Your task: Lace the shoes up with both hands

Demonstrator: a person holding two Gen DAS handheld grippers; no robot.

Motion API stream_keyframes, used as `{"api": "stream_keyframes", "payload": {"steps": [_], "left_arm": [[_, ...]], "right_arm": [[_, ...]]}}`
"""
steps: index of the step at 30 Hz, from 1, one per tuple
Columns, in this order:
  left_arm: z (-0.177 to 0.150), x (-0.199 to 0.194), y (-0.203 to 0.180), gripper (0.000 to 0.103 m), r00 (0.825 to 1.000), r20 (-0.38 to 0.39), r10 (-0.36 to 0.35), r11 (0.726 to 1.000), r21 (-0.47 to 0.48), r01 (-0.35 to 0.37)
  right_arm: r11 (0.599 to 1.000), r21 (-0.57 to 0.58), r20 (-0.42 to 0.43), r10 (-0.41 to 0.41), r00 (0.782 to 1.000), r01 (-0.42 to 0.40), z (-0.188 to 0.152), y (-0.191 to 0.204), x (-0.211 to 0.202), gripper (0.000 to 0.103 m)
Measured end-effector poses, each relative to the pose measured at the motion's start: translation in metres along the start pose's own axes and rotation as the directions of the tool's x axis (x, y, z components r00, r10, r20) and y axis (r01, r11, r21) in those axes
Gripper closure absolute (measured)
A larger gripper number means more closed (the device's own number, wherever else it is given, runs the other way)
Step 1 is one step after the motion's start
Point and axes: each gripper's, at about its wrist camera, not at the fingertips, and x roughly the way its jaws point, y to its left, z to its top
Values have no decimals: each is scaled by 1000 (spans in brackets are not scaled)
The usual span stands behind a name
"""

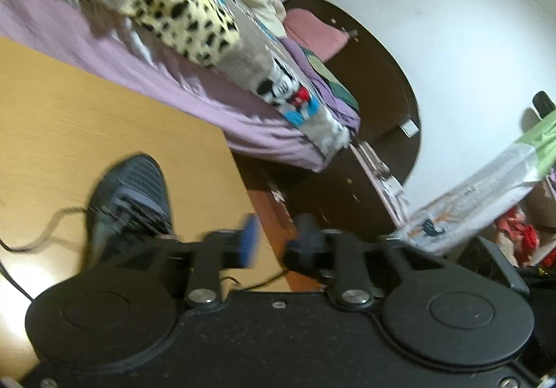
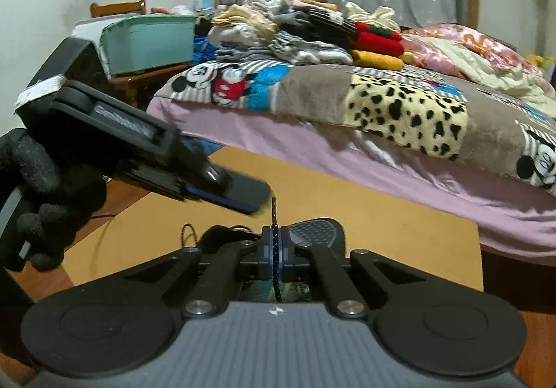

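Right hand-held gripper [image 2: 274, 257] clamps lace [image 2: 274, 211] | left hand-held gripper [image 1: 269, 242] parted, empty | shoe [image 1: 130, 200] on table [image 1: 69, 117]

A dark grey shoe [image 1: 130, 200] with a ribbed, mesh-textured toe lies on the tan wooden desk [image 1: 87, 117], close to the desk's edge. Seen from the right wrist, only its toe [image 2: 314, 231] shows, pointing toward the bed. A dark speckled lace [image 2: 274, 249] rises from the shoe, upright and taut, its tip standing just above the shoe. Another stretch of lace [image 1: 52, 228] trails loose over the desk beside the shoe in a slack curve.
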Motion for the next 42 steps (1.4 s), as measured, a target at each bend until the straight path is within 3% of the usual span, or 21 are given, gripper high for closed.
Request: {"api": "stream_keyframes", "payload": {"steps": [3,5,7,10,15,18,20,23,28,30,36,39,42], "left_arm": [[2,-6,-4,58,997,-1,79,989,124,-79],[0,-7,-11,58,987,-8,163,951,266,-155],[-5,-6,-18,58,971,-9,241,884,416,-215],[-17,-6,-22,58,949,-28,313,770,593,-236],[-38,2,-19,58,914,-70,399,608,766,-207],[-41,11,-22,58,899,-81,431,539,822,-184],[-41,15,-27,57,888,-95,450,474,868,-148],[-44,31,-33,55,854,-151,498,354,934,-42],[-51,58,-37,55,781,-262,567,175,965,197],[-50,67,-35,55,749,-304,589,140,951,275],[-55,86,-34,57,630,-386,674,36,869,494],[-61,93,-35,58,585,-422,693,-13,804,595],[-65,94,-37,62,565,-454,689,-55,745,665]], "right_arm": [[1000,10,15,-20,1000,20,0,-6,-3,99],[999,23,19,-29,999,29,0,-12,-3,99],[998,39,27,-47,999,46,-1,-17,-2,99],[996,72,43,-56,998,52,-2,-25,-2,99],[993,106,54,-51,997,45,-6,-35,4,99],[992,127,65,-28,997,20,-5,-40,6,99],[989,147,72,-13,997,2,-6,-44,6,99],[984,176,69,4,998,-16,-9,-48,10,99],[980,195,75,29,997,-43,-9,-50,11,99],[976,210,81,37,996,-53,-9,-53,11,98],[971,228,90,47,995,-67,-9,-58,8,98],[969,236,90,50,995,-70,-9,-61,8,98],[967,244,92,52,994,-73,-9,-64,7,98]]}}
